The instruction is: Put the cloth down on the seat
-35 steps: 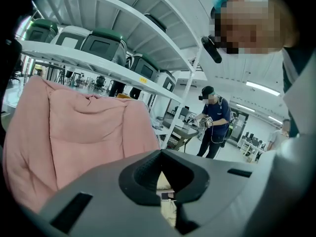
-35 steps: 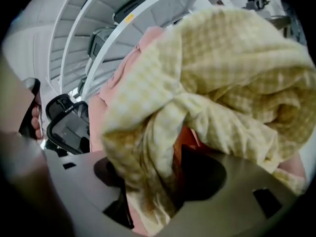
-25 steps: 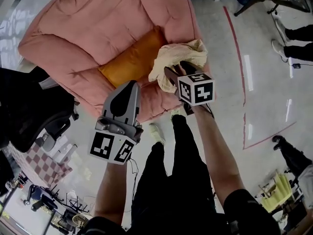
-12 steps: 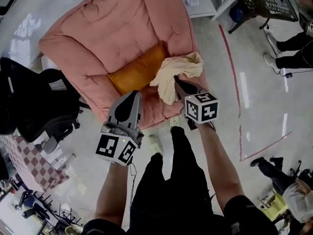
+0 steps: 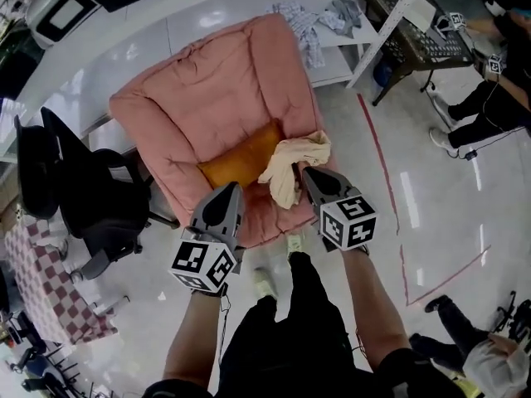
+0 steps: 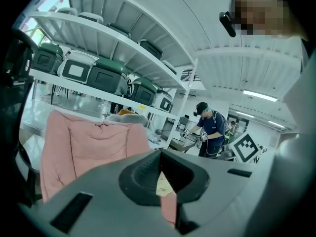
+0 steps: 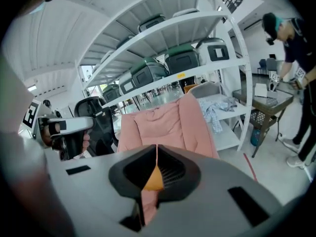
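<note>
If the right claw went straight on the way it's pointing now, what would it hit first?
Most likely the pink armchair, around its backrest just above the orange cushion; depth is hard to judge.

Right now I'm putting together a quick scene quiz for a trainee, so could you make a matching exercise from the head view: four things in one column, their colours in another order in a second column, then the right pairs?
Things:
1. armchair
2. cushion lying on the armchair's seat
3. cloth draped at the seat's front corner
4. office chair on the floor beside the armchair

Colours:
a. black
b. cream
c. pink
d. orange

Pairs: 1-c, 2-d, 3-b, 4-a
</note>
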`<action>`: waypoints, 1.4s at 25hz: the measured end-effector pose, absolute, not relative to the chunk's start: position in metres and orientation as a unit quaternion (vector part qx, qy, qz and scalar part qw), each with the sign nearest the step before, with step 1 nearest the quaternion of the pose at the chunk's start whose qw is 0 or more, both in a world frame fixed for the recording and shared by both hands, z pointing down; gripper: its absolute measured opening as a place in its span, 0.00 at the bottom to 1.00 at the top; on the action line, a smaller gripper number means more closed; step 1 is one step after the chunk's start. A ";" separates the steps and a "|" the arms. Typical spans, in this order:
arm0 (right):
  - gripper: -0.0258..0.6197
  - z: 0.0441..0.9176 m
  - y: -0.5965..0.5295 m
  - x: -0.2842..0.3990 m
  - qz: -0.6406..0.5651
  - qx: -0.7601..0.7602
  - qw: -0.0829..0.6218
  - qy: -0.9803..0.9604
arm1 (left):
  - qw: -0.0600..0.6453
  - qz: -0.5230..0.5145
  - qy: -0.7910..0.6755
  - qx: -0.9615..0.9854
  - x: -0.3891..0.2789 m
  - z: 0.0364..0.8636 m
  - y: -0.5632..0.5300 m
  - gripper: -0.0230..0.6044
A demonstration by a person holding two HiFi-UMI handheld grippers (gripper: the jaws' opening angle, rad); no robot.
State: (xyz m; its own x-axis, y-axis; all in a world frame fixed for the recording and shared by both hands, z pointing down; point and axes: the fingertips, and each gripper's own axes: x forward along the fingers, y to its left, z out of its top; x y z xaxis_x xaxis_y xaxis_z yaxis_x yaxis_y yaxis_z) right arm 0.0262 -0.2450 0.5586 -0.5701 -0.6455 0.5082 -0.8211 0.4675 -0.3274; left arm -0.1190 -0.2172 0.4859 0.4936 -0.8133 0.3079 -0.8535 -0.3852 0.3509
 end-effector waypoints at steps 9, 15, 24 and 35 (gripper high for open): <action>0.05 0.453 -0.205 0.023 0.216 0.461 0.101 -0.855 | 0.220 0.028 -0.488 0.844 -0.126 0.420 -0.184 0.05; 0.05 0.389 -0.175 0.023 0.170 0.478 0.068 -0.859 | 0.206 0.023 -0.482 0.851 -0.131 0.375 -0.155 0.05; 0.05 0.299 -0.145 0.026 0.104 0.497 0.030 -0.861 | 0.164 0.005 -0.483 0.860 -0.141 0.295 -0.125 0.05; 0.05 0.216 -0.105 0.027 0.032 0.510 -0.009 -0.859 | 0.114 -0.012 -0.488 0.865 -0.155 0.227 -0.091 0.05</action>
State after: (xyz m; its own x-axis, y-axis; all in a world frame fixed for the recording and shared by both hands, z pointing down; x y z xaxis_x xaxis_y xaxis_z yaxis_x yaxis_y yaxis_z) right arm 0.0265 -0.1052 0.2165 -0.4787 -0.8778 0.0174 -0.8767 0.4768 -0.0647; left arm -0.1547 -0.0914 0.2270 0.5242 -0.8468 0.0903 -0.8413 -0.4985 0.2093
